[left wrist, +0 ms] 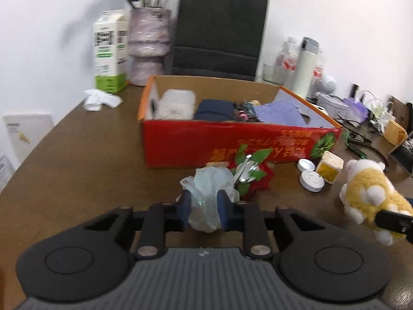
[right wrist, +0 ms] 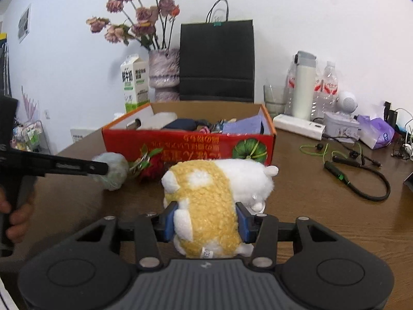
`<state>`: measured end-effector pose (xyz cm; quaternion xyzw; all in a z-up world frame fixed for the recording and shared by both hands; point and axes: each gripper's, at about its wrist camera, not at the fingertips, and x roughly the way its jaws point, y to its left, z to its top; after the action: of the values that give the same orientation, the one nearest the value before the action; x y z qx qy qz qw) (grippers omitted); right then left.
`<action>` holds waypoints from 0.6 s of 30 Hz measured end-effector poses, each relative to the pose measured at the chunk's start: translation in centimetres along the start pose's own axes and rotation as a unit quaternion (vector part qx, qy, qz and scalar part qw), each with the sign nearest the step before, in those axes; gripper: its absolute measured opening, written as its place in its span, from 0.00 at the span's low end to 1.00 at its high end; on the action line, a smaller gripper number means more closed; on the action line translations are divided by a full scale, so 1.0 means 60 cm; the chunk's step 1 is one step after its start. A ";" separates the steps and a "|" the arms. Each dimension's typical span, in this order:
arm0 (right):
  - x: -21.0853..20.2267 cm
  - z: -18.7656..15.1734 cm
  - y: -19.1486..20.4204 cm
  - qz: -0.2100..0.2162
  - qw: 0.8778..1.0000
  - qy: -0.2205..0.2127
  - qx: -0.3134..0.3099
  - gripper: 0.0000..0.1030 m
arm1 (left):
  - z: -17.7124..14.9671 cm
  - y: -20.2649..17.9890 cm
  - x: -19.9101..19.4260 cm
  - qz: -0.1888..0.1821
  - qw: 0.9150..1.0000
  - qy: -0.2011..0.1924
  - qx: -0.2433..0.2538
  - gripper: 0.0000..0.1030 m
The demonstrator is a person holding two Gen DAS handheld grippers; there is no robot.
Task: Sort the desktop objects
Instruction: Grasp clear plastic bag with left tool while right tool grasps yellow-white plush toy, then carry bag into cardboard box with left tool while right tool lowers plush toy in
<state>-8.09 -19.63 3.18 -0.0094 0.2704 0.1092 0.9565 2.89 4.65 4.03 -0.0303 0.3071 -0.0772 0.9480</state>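
My left gripper (left wrist: 204, 208) is shut on a crumpled, pale translucent plastic bag (left wrist: 209, 188), its blue pads pressing both sides; the same bag (right wrist: 113, 171) shows in the right wrist view, held above the brown table. My right gripper (right wrist: 206, 222) is shut on a yellow and white plush toy (right wrist: 206, 201), squeezed at its body; that toy (left wrist: 369, 191) appears at the right edge of the left wrist view. Beyond both stands an open red cardboard box (left wrist: 232, 144) holding a clear container, dark cloth and purple cloth. A red and green trinket with metal keys (left wrist: 247, 173) lies before the box.
Two white round lids (left wrist: 311, 175) and a small yellow cube (left wrist: 330, 168) lie right of the box. Behind it stand a milk carton (left wrist: 109, 54), a flower vase (left wrist: 148, 46) and a black paper bag (left wrist: 219, 31). Bottles, a flask (right wrist: 304, 85) and cables (right wrist: 356, 165) crowd the right side.
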 end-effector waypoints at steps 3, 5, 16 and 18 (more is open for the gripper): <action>-0.007 -0.001 0.013 0.002 1.000 -0.011 -0.010 0.43 | -0.006 0.004 -0.046 -0.015 1.000 -0.014 -0.017 0.17; -0.023 0.004 0.023 0.003 0.999 -0.029 -0.021 0.43 | -0.011 0.003 -0.087 -0.017 0.999 -0.034 -0.019 0.17; -0.092 0.076 0.025 0.004 0.993 -0.102 -0.063 0.44 | 0.053 0.004 -0.152 -0.018 0.996 -0.086 -0.004 0.18; -0.088 0.108 0.013 0.009 0.991 -0.114 -0.076 0.44 | 0.088 0.011 -0.138 -0.016 0.996 -0.083 -0.001 0.18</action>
<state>-9.32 -19.45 11.52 -0.0670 0.1510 0.1380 0.9766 -0.56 6.75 13.02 -0.0423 0.2265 -0.0896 0.9690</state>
